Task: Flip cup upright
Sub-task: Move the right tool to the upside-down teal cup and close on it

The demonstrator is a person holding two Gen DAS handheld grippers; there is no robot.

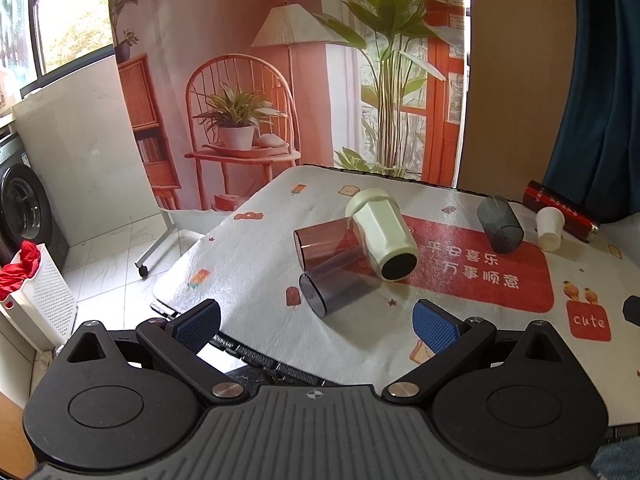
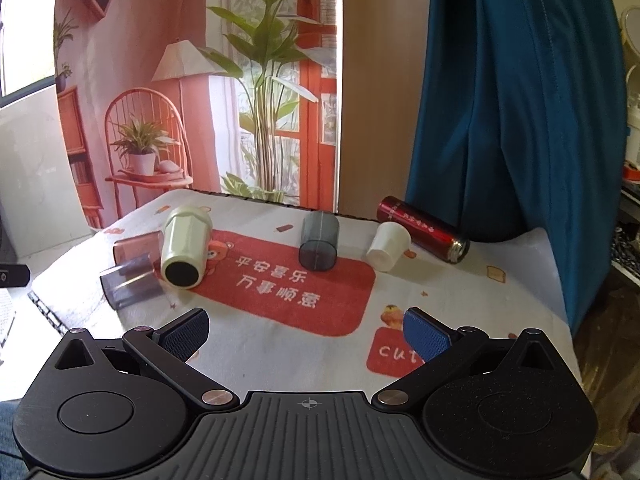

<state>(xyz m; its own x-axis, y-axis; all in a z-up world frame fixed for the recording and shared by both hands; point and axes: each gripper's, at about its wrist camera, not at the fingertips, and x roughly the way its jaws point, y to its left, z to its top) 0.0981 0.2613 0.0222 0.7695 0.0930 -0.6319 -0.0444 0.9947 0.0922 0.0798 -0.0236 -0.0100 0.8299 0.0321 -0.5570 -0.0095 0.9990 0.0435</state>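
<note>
Several cups lie on their sides on the cloth-covered table (image 1: 256,280). A cream faceted cup (image 1: 382,232) (image 2: 185,246) rests against a clear brown cup (image 1: 326,242) (image 2: 136,247) and a clear grey cup (image 1: 336,286) (image 2: 130,282). A dark grey cup (image 1: 500,224) (image 2: 319,242) and a small white paper cup (image 1: 550,228) (image 2: 388,246) lie farther right. My left gripper (image 1: 318,326) is open and empty, just short of the clear grey cup. My right gripper (image 2: 306,334) is open and empty over the table's near part.
A red metal bottle (image 1: 560,210) (image 2: 422,226) lies behind the paper cup by a blue curtain (image 2: 520,120). The table's left edge drops to the tiled floor, where a white laundry basket (image 1: 40,300) stands. A printed backdrop hangs behind the table.
</note>
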